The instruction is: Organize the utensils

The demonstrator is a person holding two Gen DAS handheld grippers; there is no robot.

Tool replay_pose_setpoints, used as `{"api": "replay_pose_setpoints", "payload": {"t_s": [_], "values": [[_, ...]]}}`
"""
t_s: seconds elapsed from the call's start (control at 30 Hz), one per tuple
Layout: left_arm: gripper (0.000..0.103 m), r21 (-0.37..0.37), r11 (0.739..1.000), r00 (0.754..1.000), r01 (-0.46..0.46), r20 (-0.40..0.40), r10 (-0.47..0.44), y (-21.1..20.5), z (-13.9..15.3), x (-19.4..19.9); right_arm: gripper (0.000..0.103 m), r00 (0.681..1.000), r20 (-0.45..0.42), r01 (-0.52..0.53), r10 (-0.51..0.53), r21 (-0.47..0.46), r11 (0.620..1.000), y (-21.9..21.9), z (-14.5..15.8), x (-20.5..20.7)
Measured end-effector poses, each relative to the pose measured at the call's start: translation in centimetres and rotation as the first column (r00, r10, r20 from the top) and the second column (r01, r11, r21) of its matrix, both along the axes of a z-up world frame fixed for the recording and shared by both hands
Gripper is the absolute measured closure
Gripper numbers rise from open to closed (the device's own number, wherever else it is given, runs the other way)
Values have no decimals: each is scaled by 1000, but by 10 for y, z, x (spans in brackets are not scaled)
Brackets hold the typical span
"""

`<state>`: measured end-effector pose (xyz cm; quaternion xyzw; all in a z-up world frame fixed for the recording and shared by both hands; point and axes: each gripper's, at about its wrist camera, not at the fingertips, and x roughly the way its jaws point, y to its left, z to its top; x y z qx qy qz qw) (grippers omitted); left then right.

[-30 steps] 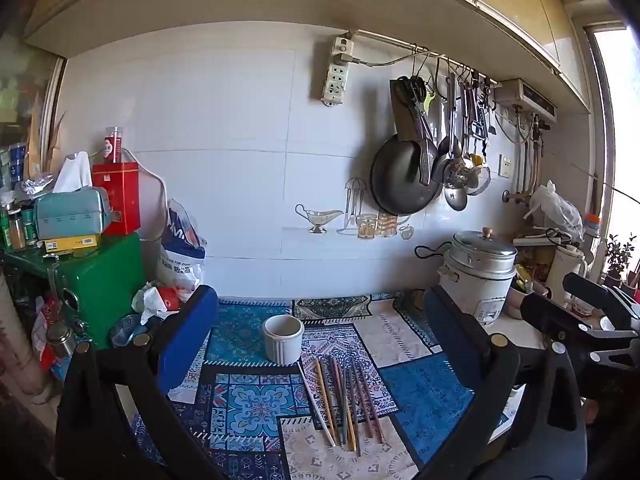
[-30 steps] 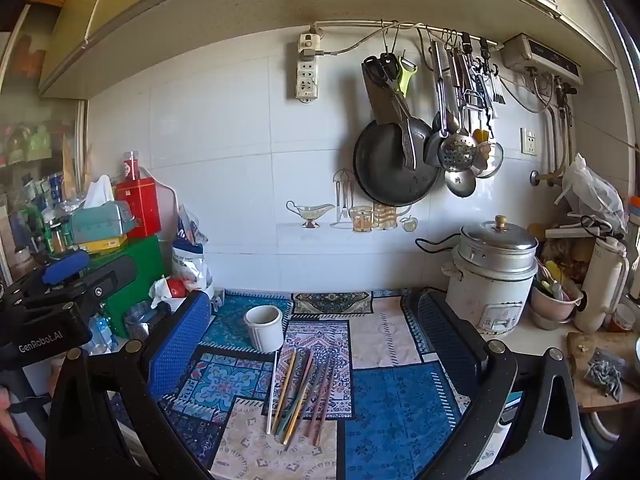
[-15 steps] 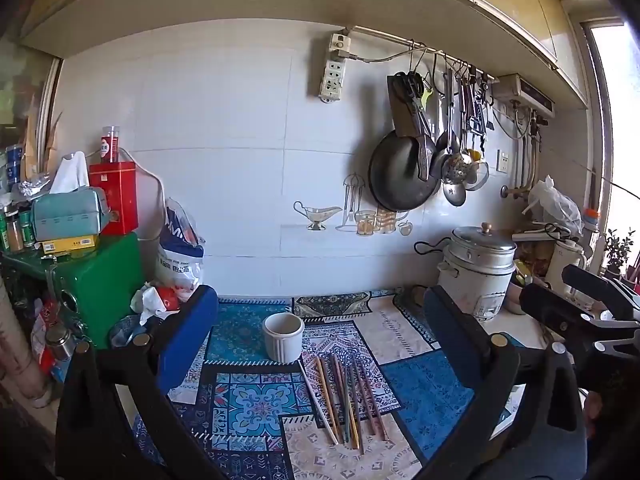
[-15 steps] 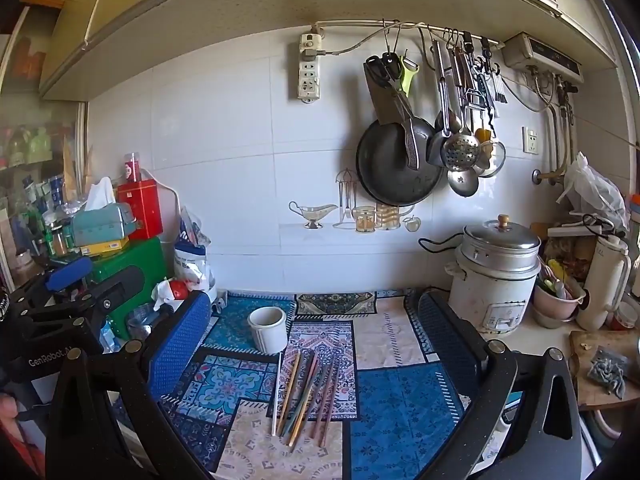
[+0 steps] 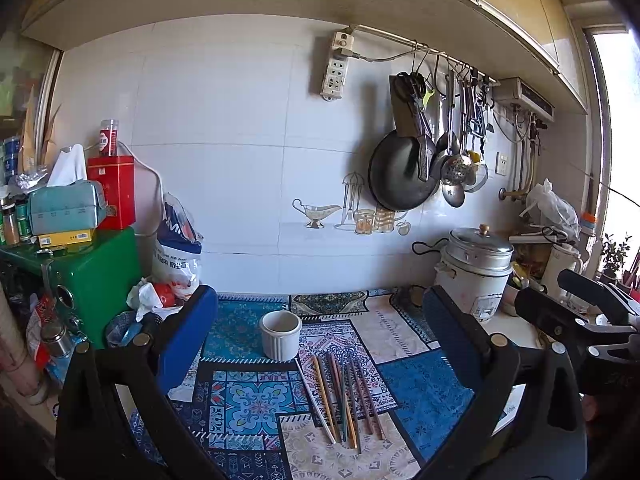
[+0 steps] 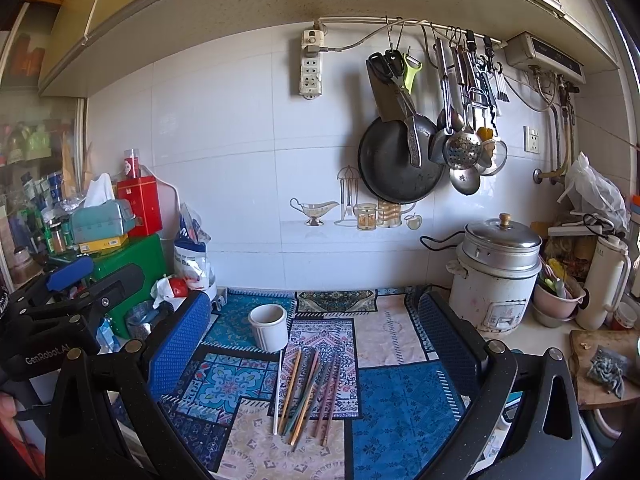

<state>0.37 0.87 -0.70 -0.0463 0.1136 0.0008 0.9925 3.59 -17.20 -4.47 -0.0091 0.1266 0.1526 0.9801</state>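
Observation:
Several chopsticks (image 5: 344, 396) of mixed colours lie side by side on a patterned mat (image 5: 248, 396). A white ceramic cup (image 5: 280, 334) stands upright just behind their far ends. My left gripper (image 5: 320, 320) is open and empty, held above and in front of them. In the right wrist view the chopsticks (image 6: 308, 392) and the cup (image 6: 269, 327) sit between the pads of my right gripper (image 6: 316, 320), which is also open and empty. Each gripper shows at the edge of the other's view.
A rice cooker (image 6: 498, 276) stands at the right with a thermos (image 6: 606, 280) and bowls beside it. A green box (image 5: 94, 276), tins and bags crowd the left. A pan (image 6: 400, 164) and ladles hang on the tiled wall.
Both grippers have shifted only slightly; the view has drifted a little. The chopsticks and the cup have not moved.

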Motion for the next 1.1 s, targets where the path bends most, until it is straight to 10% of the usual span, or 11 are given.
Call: {"api": "replay_pose_setpoints", "payload": {"t_s": [1.1], "values": [[0, -1, 1000, 1000, 21, 3, -21, 2, 4, -3, 0, 1000, -7, 15, -15, 0, 1000, -4, 3, -3]]}}
